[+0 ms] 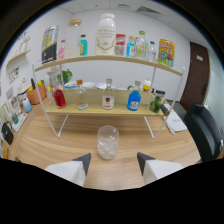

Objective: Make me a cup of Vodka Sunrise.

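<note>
A clear glass (pixel 107 142) with ice in it stands on the wooden table (pixel 50 145), just ahead of my gripper (pixel 113 162) and slightly left of the gap's middle. The fingers (pixel 84 161) are spread wide apart and hold nothing. On the lower shelf (pixel 100 111) of the white rack behind the glass stand a bottle of red liquid (pixel 59 94), a clear bottle with an orange cap (pixel 81 95), a clear bottle with a red label (pixel 107 95) and a bottle of blue liquid (pixel 134 97).
The upper shelf (pixel 107 59) carries a large white jar (pixel 105 34), bottles and snack packets. A green fruit (pixel 155 105) lies at the lower shelf's right end. A black chair (pixel 205 130) stands to the right, papers (pixel 175 122) beside it. Cups and small items crowd the left.
</note>
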`<action>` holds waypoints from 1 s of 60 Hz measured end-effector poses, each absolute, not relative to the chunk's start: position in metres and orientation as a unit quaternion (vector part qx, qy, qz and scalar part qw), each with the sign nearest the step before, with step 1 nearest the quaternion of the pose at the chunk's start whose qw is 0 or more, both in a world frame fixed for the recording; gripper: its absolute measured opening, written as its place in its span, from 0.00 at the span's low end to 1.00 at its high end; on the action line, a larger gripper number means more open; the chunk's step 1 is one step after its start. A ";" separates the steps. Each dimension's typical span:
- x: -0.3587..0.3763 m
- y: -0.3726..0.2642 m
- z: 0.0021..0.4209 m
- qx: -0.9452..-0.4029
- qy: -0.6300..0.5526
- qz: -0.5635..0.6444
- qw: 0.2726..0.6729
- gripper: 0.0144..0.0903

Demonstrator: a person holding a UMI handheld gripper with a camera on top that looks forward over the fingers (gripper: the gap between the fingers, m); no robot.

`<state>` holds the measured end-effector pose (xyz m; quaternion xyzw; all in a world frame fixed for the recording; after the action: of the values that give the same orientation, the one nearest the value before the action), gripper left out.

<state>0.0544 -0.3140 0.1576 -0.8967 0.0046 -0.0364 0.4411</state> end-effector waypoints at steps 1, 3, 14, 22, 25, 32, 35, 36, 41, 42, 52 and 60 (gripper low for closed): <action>0.055 -0.314 0.158 -0.896 0.006 -0.038 0.442 0.95; 0.055 -0.314 0.159 -0.896 0.006 -0.038 0.443 0.94; 0.050 -0.324 0.162 -0.895 0.015 -0.047 0.443 0.94; 0.041 -0.338 0.156 -0.896 0.027 -0.048 0.440 0.94; 0.032 -0.344 0.152 -0.897 0.030 -0.043 0.440 0.94; 0.001 -0.346 0.153 -0.891 0.037 -0.026 0.453 0.94; -0.017 -0.341 0.158 -0.883 0.035 -0.013 0.468 0.94; -0.023 -0.339 0.160 -0.880 0.034 -0.009 0.474 0.94; -0.052 -0.321 0.173 -0.862 0.028 0.009 0.505 0.94; -0.058 -0.317 0.176 -0.859 0.027 0.012 0.511 0.94; -0.102 -0.267 0.195 -0.832 0.018 0.037 0.553 0.94; -0.121 -0.224 0.207 -0.815 0.007 0.038 0.577 0.94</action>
<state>-0.1206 -0.2237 0.2074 -0.8155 0.0075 0.0381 0.5775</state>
